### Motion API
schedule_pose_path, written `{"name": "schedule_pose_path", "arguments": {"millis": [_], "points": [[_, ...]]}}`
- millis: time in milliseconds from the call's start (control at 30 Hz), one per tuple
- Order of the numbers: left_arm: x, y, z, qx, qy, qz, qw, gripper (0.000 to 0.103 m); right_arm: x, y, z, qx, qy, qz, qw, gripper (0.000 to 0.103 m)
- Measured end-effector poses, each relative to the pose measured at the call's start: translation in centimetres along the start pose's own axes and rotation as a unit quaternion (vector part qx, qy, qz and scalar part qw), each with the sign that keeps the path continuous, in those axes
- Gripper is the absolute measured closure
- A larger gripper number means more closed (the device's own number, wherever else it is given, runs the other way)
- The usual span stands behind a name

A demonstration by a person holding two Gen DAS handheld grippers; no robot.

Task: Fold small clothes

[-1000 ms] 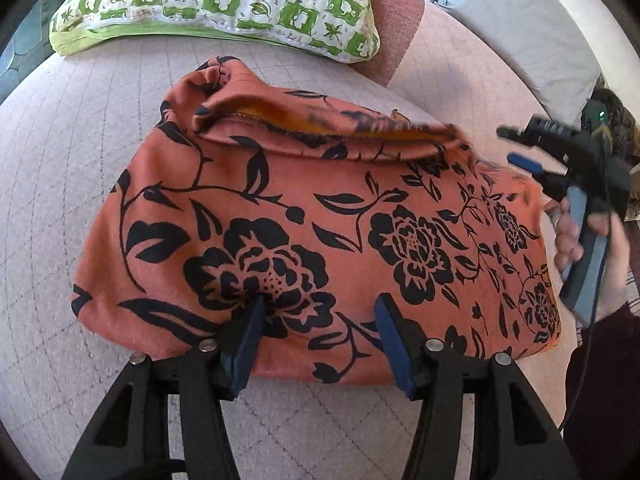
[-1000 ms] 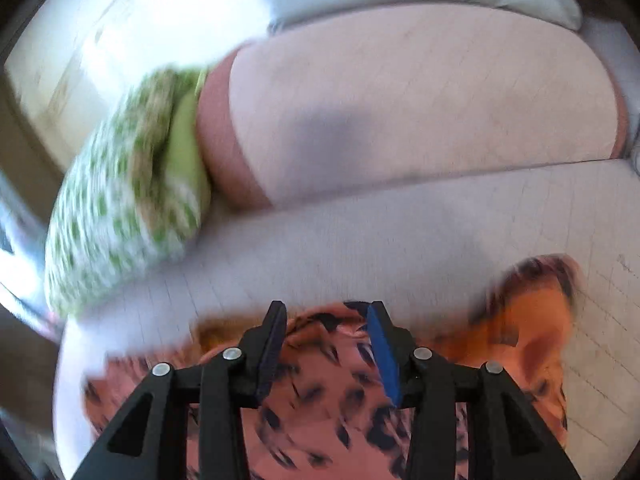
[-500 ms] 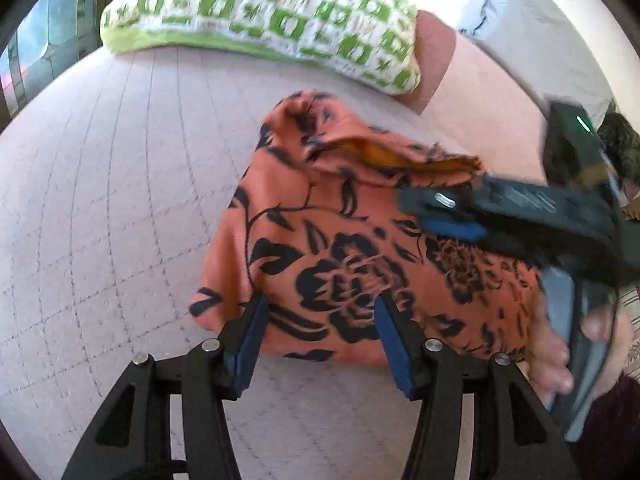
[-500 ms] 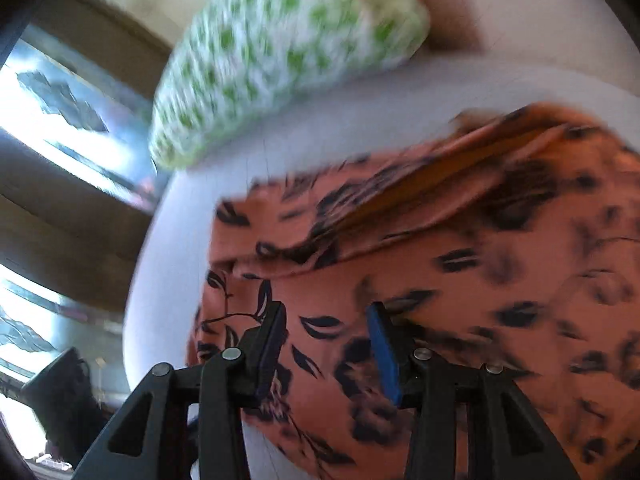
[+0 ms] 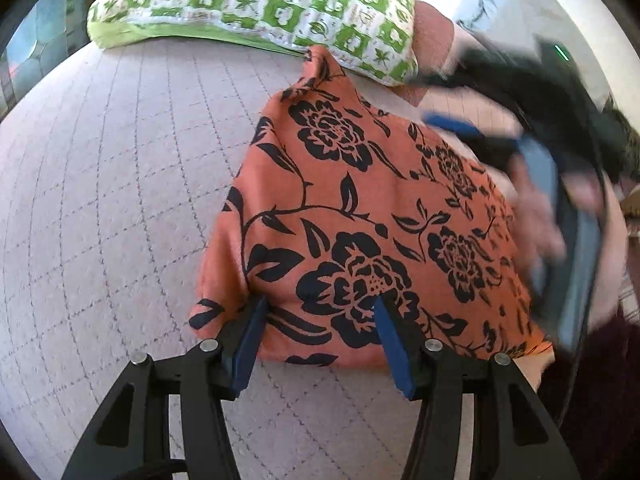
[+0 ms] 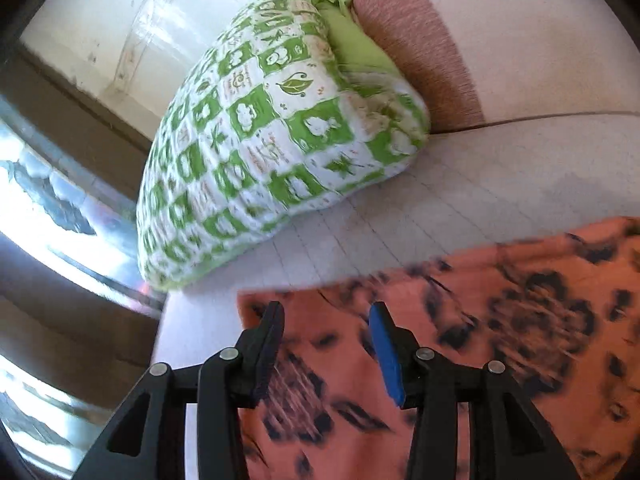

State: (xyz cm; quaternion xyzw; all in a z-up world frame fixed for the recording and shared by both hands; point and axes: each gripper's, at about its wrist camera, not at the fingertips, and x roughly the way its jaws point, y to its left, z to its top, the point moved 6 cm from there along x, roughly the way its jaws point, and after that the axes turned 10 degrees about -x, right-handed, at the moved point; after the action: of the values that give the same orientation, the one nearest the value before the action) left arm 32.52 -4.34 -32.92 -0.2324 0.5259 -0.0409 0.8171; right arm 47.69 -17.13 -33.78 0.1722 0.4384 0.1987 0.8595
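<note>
An orange garment with a black flower print [image 5: 360,208] lies folded on the pale quilted cushion [image 5: 120,200]. My left gripper [image 5: 320,304] is open, its blue-padded fingertips resting at the garment's near edge with flat cloth between them. My right gripper [image 5: 440,102] appears blurred at the right of the left wrist view, held by a hand [image 5: 536,216] over the garment's far right part. In the right wrist view the right gripper [image 6: 326,312] stands open above a corner of the garment [image 6: 480,340], with nothing pinched between its pads.
A green-and-white patterned pillow [image 5: 260,4] [image 6: 260,140] lies just beyond the garment. Behind it are a brown bolster [image 6: 416,40] and the pale sofa back [image 6: 540,40]. A window [image 6: 40,200] is at the left. A dark sleeve [image 5: 592,380] is at the lower right.
The garment now looks narrower, and its open yellow-lined edge no longer shows. The right gripper swept across it from the right. The left gripper kept its opening at the near edge.
</note>
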Motion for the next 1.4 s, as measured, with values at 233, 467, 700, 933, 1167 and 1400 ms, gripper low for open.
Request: {"name": "schedule_pose_path", "arguments": {"millis": [233, 467, 700, 933, 1167, 1400], "points": [[-3.3, 0.3, 2.0, 0.013, -0.083, 0.025, 0.9961, 0.046, -11.7, -4.8, -6.8, -0.016, -0.012, -0.072, 0.997, 0.055], [-0.2, 0.1, 1.1, 0.028, -0.055, 0.124, 0.9904, 0.046, -20.3, -16.0, -13.8, 0.088, -0.015, -0.166, 0.982, 0.051], [-2.0, 2.6, 2.4, -0.047, -0.072, 0.112, 0.9899, 0.046, -20.2, -16.4, -12.5, 0.105, -0.003, -0.152, 0.983, 0.052], [-3.0, 6.5, 4.3, -0.091, -0.085, 0.140, 0.9823, 0.046, -9.2, -2.7, -4.0, -0.032, 0.026, -0.062, 0.997, 0.052], [-2.2, 8.8, 5.2, -0.088, -0.078, 0.147, 0.9822, 0.046, 5.7, 6.8, -0.8, -0.114, 0.072, -0.048, 0.990, 0.052], [-2.8, 8.5, 5.4, -0.066, -0.073, 0.126, 0.9871, 0.046, 10.2, 7.5, -0.3, -0.094, 0.066, -0.038, 0.993, 0.045]]}}
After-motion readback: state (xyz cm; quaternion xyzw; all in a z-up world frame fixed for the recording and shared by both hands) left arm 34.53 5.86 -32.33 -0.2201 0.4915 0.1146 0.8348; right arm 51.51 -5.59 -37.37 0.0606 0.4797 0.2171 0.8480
